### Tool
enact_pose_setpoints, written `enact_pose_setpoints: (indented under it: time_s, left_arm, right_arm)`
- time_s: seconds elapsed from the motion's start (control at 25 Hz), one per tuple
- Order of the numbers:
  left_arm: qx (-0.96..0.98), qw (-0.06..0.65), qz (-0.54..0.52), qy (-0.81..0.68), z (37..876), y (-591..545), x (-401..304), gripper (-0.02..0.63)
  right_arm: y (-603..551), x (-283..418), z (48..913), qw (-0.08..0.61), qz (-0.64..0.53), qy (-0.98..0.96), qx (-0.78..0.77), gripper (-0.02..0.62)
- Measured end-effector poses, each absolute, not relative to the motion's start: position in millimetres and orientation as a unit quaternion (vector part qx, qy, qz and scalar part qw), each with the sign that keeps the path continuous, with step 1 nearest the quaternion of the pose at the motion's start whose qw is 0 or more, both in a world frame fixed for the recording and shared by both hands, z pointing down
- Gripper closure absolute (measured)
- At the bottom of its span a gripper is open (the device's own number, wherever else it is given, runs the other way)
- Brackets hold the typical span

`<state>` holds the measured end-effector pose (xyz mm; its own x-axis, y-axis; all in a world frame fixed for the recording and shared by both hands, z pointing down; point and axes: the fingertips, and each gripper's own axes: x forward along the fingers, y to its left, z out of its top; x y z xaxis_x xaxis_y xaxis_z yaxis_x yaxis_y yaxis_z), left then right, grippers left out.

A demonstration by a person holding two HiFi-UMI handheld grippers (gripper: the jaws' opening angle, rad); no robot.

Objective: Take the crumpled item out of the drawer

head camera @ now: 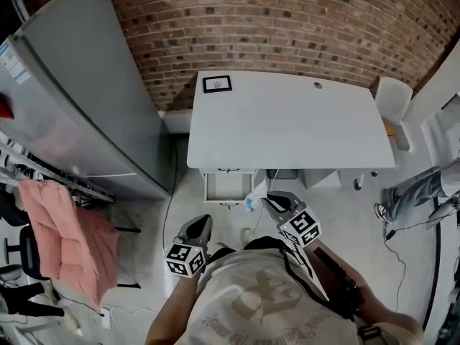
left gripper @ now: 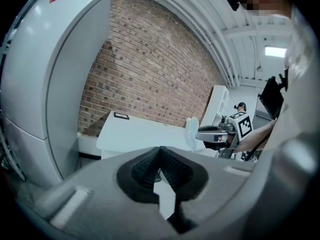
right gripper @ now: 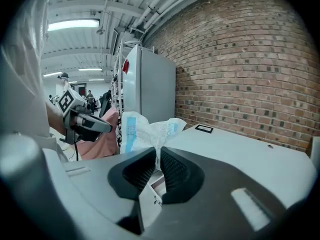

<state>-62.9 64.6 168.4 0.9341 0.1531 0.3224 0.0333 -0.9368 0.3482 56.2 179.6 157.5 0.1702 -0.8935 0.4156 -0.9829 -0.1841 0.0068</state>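
The crumpled item (head camera: 251, 200) is a white wrapper with blue print. My right gripper (head camera: 272, 203) is shut on it and holds it in the air in front of the open white drawer (head camera: 224, 187) under the white table (head camera: 287, 121). In the right gripper view the wrapper (right gripper: 150, 129) sticks up from between the pads of the right gripper (right gripper: 158, 151). My left gripper (head camera: 199, 228) hangs lower left of the drawer; its pads (left gripper: 172, 166) meet with nothing between them. The left gripper view shows the wrapper (left gripper: 191, 131) held by the right gripper (left gripper: 202, 132).
A tall grey fridge (head camera: 79, 99) stands left of the table against the brick wall (head camera: 287, 20). A pink cloth (head camera: 65, 236) hangs on a rack at the left. A framed marker (head camera: 216, 84) lies on the table. A person's legs (head camera: 417, 196) show at the right.
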Motion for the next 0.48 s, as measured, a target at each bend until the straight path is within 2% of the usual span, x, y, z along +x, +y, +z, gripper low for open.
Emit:
enact_pose_setpoints:
  time_s: [0.48]
  left_arm:
    - [0.970, 0.159, 0.166, 0.082, 160, 73, -64, 0.603]
  right_arm:
    - [193, 39, 154, 0.137, 0.157, -0.604, 0.770, 0.555]
